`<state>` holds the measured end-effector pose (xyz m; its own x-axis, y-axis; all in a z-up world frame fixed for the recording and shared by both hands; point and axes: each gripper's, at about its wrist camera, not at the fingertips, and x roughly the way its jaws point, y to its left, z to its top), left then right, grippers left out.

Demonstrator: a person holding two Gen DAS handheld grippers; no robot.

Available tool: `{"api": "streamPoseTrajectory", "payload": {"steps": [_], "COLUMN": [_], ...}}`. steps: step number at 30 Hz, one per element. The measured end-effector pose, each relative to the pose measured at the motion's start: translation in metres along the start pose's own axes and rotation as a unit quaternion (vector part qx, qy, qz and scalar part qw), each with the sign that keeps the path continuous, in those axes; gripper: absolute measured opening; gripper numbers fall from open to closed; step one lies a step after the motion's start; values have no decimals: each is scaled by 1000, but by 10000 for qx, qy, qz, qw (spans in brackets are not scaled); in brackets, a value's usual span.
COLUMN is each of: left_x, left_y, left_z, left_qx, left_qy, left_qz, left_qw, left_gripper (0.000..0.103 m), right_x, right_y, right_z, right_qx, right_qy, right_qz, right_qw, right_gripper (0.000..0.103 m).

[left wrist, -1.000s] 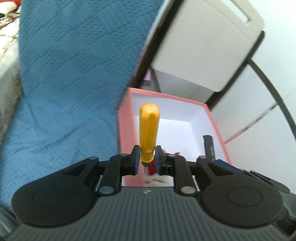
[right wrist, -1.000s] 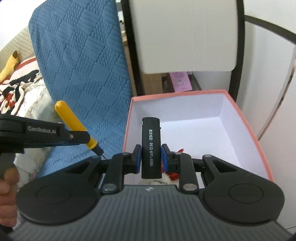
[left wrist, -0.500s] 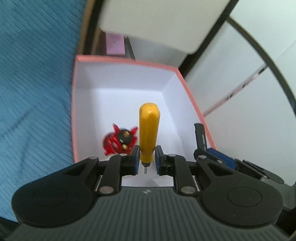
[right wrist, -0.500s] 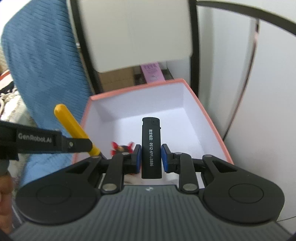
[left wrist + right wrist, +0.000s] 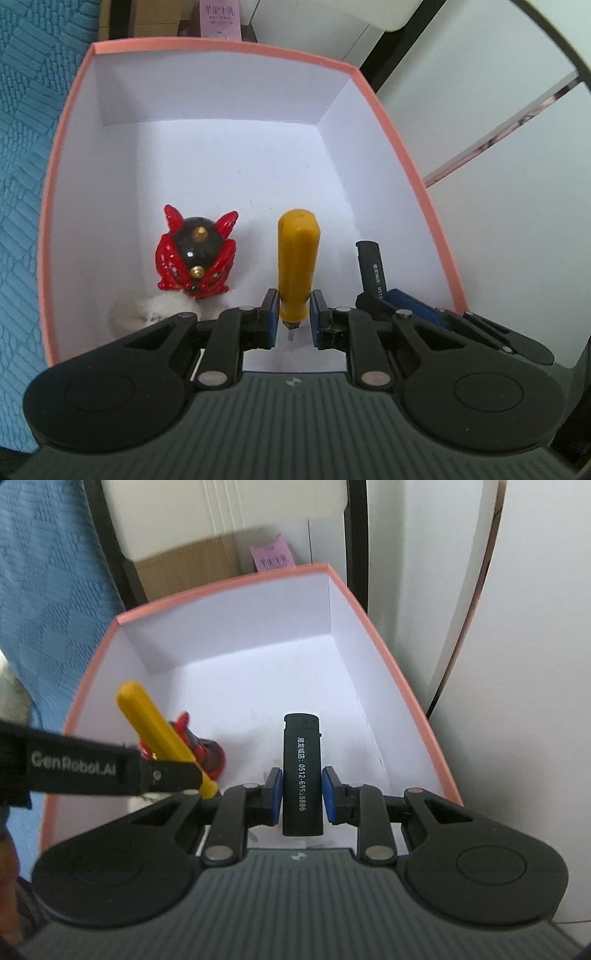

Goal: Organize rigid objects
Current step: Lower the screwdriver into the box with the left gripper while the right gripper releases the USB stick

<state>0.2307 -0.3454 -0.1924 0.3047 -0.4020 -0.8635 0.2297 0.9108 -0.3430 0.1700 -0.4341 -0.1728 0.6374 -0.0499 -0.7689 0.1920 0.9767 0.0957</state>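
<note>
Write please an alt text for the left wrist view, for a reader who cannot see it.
The left gripper holds a yellow-handled screwdriver over an open pink box with white inside. A red and black figurine lies in the box; at right, a black lighter is held.

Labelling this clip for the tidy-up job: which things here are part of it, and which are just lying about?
Part of the job:
- yellow-handled screwdriver
- black lighter
- pink box
- red and black figurine

Lying about:
- blue blanket
- cardboard carton
- pink label

A blue quilted cover hangs left; a cardboard box and pink label behind.
</note>
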Motion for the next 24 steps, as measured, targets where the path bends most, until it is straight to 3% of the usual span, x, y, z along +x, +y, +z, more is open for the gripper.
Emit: {"api": "streamPoseTrajectory", "payload": {"steps": [15,24], "left_x": [31,0], "left_y": [6,9], "left_z": [18,14], "left_qx": [-78,-46], "left_qy": [-43,-302], "left_qz": [18,-36], "left_qw": [10000,9995], "left_gripper": [21,21], "right_x": [42,22], "right_y": [-12,-13], "right_z": [-2,4], "right_qx": [14,184], "right_qy": [361,217], "right_qz": [113,184], "right_qw": [9993,9994], "right_gripper": [27,27]}}
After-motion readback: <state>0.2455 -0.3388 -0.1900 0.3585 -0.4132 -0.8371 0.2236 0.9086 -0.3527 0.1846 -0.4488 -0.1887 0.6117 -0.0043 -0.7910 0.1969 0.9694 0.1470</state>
